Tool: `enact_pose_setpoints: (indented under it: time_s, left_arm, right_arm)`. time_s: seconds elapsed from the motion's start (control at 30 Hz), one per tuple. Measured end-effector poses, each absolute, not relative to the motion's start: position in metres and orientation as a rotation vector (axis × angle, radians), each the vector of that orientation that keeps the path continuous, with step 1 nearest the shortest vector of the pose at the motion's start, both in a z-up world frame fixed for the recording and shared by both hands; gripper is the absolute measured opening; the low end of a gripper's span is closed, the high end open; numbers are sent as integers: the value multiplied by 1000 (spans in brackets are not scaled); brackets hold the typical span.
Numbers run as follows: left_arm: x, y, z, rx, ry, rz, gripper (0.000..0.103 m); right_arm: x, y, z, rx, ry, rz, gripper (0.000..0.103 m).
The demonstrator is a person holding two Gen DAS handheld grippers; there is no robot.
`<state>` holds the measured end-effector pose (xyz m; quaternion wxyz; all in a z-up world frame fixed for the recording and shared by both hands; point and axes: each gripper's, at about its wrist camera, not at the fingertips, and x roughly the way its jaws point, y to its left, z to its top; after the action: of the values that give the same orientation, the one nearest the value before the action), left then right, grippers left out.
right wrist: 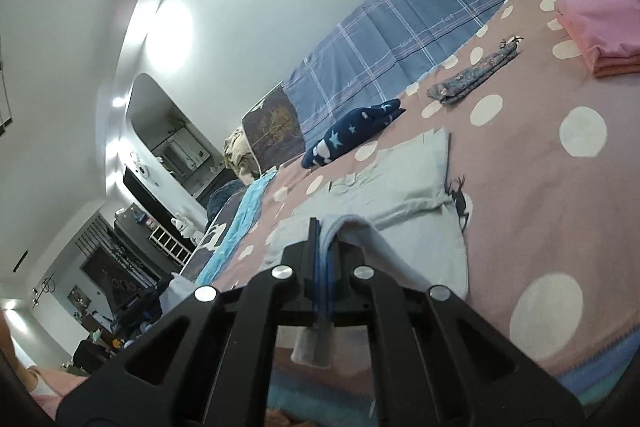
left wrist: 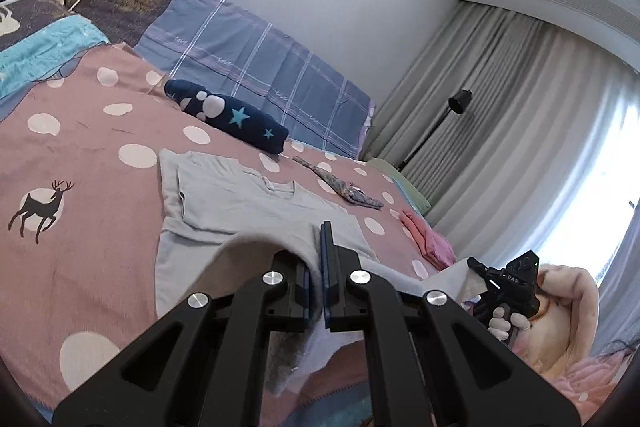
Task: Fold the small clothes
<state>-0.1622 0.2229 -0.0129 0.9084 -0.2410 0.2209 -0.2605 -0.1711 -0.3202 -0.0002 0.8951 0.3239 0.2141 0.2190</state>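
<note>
A light grey shirt (left wrist: 240,199) lies flat on the pink, white-dotted bedspread (left wrist: 80,147), collar toward the far side. Its near hem is raised off the bed. My left gripper (left wrist: 318,251) is shut on one end of that hem, and cloth drapes over its left finger. At the right edge of this view a hand holds my right gripper (left wrist: 474,265), which pinches the hem's other corner. In the right wrist view the right gripper (right wrist: 322,231) is shut on a fold of the grey shirt (right wrist: 400,195), with a strip of cloth hanging below the jaws.
A rolled navy garment with stars (left wrist: 228,115) lies beyond the shirt. Further right are a folded floral piece (left wrist: 344,189) and a pink folded stack (left wrist: 428,239). Blue plaid bedding (left wrist: 260,55) lines the wall. A black floor lamp (left wrist: 460,101) stands by the curtains.
</note>
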Motion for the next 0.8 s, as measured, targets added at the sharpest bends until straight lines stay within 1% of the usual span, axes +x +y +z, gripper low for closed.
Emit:
enact_pose_setpoints:
  time_s: [0.17,0.27,0.47,0.57,0.63,0.8]
  left_arm:
    - [-134,223,-1,-465,453,-512,4]
    - [-105,222,8,-439,460,-491,4]
    - [-11,215,8,-427,533,-446,4]
    - [41,212,-9,-402,597,-375,4]
    - [74,210,-31,-374,658,-311,4]
    - [125,208,-98,-341,845,-204,4]
  right_arm:
    - [-127,-324,4,689,436,436,3]
    - [-100,-325,12,669,426,424,3]
    - [-27,-325,19,631,449,370,3]
    - [23,-325,7,633,497,335,4]
    - [60,-324,-11,634,554,311,4]
    - [128,-322,-75,658,729,236,5]
